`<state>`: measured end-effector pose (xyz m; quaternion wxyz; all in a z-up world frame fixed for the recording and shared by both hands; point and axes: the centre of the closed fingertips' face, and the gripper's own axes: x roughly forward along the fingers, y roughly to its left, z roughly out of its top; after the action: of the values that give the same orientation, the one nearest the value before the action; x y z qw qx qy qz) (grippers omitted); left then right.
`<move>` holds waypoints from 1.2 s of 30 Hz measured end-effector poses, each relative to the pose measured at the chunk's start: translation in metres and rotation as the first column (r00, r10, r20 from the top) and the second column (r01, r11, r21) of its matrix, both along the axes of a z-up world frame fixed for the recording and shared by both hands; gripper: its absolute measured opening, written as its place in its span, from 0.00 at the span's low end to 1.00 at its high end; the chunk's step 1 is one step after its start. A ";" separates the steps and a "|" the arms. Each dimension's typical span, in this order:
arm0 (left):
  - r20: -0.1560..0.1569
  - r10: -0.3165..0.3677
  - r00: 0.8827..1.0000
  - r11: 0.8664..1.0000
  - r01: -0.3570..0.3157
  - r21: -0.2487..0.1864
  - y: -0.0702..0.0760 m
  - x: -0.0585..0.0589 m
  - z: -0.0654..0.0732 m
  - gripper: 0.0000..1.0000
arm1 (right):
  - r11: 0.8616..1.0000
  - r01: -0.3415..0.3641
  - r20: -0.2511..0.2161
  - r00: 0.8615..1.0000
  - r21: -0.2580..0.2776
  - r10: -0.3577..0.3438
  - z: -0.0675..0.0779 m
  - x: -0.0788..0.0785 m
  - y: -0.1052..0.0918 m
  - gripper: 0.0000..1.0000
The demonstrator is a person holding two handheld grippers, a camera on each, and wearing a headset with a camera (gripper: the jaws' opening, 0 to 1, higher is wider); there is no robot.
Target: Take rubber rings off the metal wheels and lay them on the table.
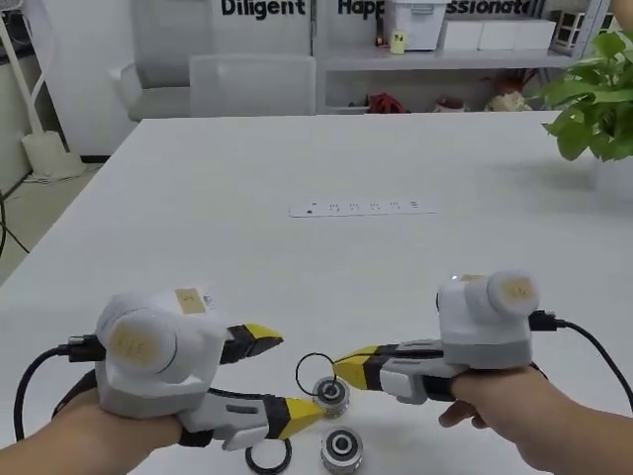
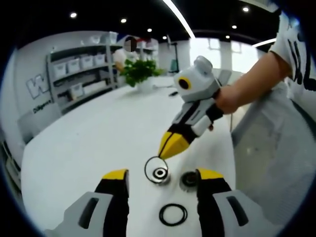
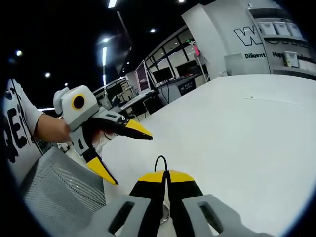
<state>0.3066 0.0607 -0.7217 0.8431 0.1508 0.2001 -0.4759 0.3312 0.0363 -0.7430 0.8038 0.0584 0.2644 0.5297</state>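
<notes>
At a white table [image 1: 396, 287], the right gripper [image 1: 344, 367] is clamped tight on a thin black rubber ring [image 2: 146, 168], its yellow tips pressed together with the loop standing up beyond them, directly over one metal wheel [image 1: 329, 392]; whether the ring touches that wheel cannot be told. The left gripper [image 1: 280, 377] hovers alongside with its jaws spread wide and nothing between them, its tips on either side of the work. A second metal wheel [image 1: 341, 447] sits just beside the first, nearer the person, and another black rubber ring [image 2: 161, 215] lies flat on the table close to the wheels. A white power strip [image 1: 361, 208] rests farther back.
</notes>
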 end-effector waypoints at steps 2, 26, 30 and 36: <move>0.004 0.006 1.000 1.000 -0.006 -0.003 0.004 -0.001 0.001 0.57 | 1.000 -0.006 0.000 1.000 0.000 0.006 0.001 -0.002 0.002 0.00; -0.016 0.088 0.996 0.996 -0.088 0.010 0.050 -0.022 -0.016 0.64 | 0.996 -0.079 -0.019 0.997 -0.027 0.079 -0.009 -0.023 0.025 0.00; -0.026 0.101 0.995 0.995 -0.101 0.012 0.056 -0.025 -0.020 0.64 | 0.994 -0.101 -0.030 0.995 -0.032 0.100 -0.013 -0.029 0.029 0.00; -0.031 0.115 0.993 0.993 -0.115 0.014 0.061 -0.028 -0.023 0.64 | 0.990 -0.134 -0.043 0.990 -0.042 0.133 -0.019 -0.039 0.037 0.00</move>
<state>0.2787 0.1215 -0.7445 0.8648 0.1364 0.2245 -0.4278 0.2924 0.0737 -0.7616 0.7621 0.0333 0.2957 0.5750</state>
